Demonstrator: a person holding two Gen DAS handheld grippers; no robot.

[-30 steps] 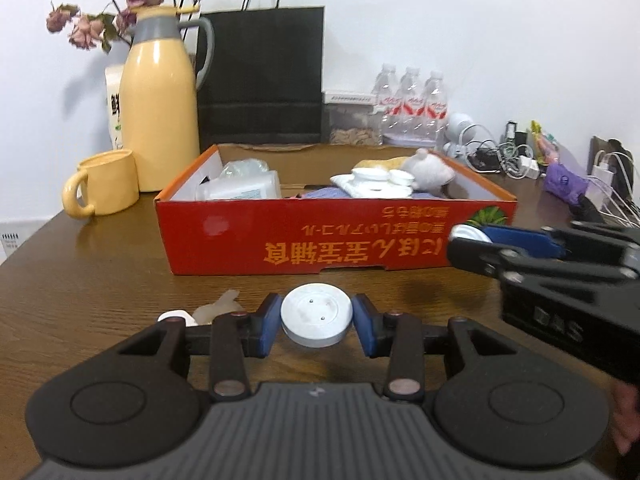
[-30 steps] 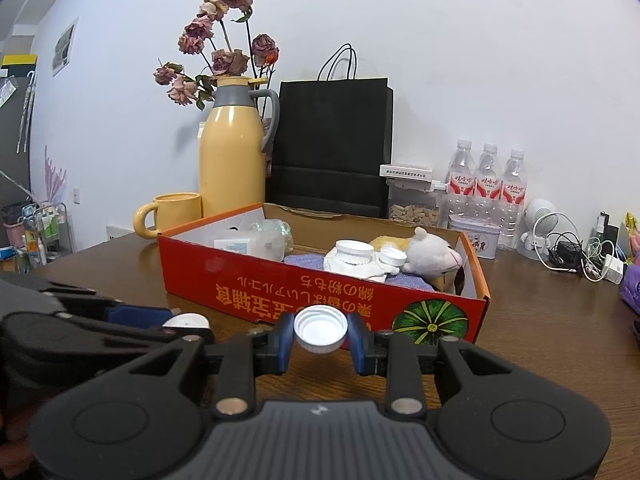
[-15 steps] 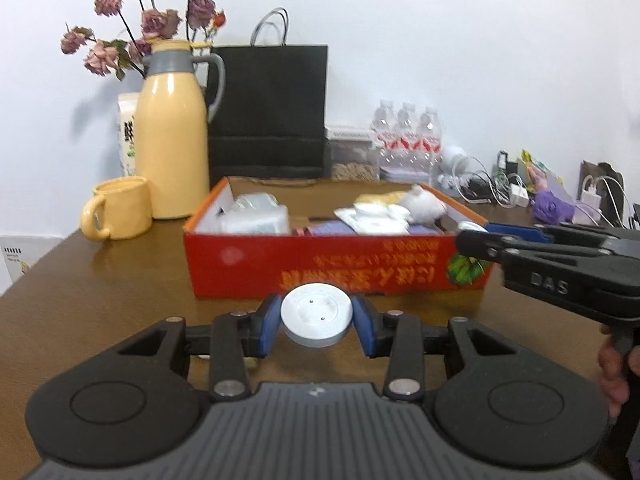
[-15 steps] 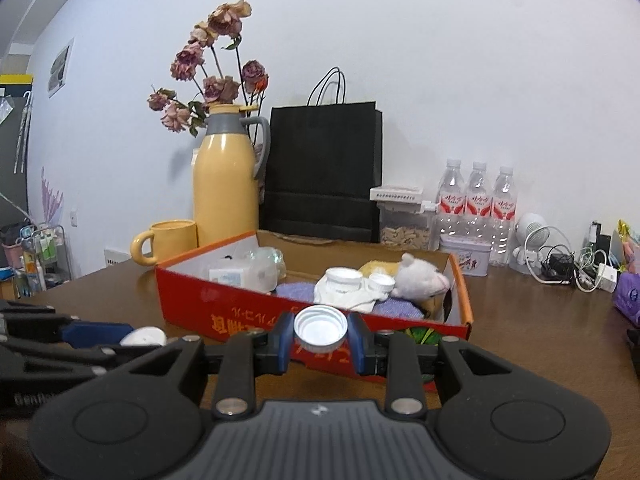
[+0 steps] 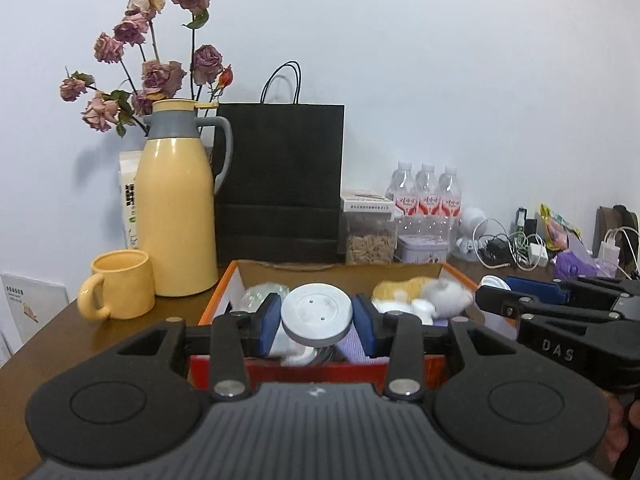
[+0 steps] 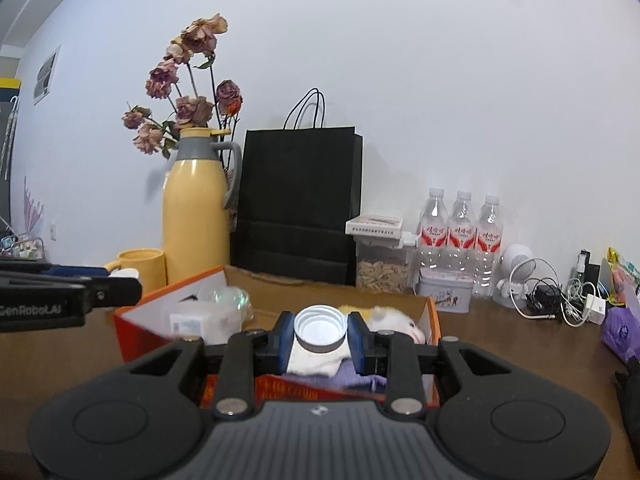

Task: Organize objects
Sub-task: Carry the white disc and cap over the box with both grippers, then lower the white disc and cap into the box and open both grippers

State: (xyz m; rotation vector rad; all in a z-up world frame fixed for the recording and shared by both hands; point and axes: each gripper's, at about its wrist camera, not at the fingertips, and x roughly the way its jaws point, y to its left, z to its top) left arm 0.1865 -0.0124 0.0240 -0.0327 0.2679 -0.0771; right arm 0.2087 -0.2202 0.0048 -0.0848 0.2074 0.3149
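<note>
Left wrist view shows the left gripper (image 5: pixel 317 323) squeezing a flat white round lid (image 5: pixel 317 314) between its two blue pads. The lid hangs in the air over the near edge of the red cardboard box (image 5: pixel 316 368). Inside the box lie a yellow and white soft toy (image 5: pixel 424 294), a purple cloth (image 5: pixel 352 346) and a clear plastic thing (image 5: pixel 262 294). The right gripper (image 5: pixel 496 294) pokes in from the right side, level with the box.

Right wrist view shows the right gripper (image 6: pixel 320 336) squeezing a small white bottle cap (image 6: pixel 320 328), open side facing up. This cap is also in the air above the box (image 6: pixel 152 336). A white cloth (image 6: pixel 316 358) lies in the box right under it.

To the left of the box, on the brown table (image 5: pixel 60 344), stands a yellow mug (image 5: pixel 120 290). Just behind the mug is a tall yellow jug (image 5: pixel 176 216) with dry pink roses (image 5: pixel 160 76) behind it. A black paper bag (image 5: pixel 280 184) stands at the far side of the box. To the right are three water bottles (image 5: pixel 428 204) and a tangle of white cables (image 5: pixel 508 248).
</note>
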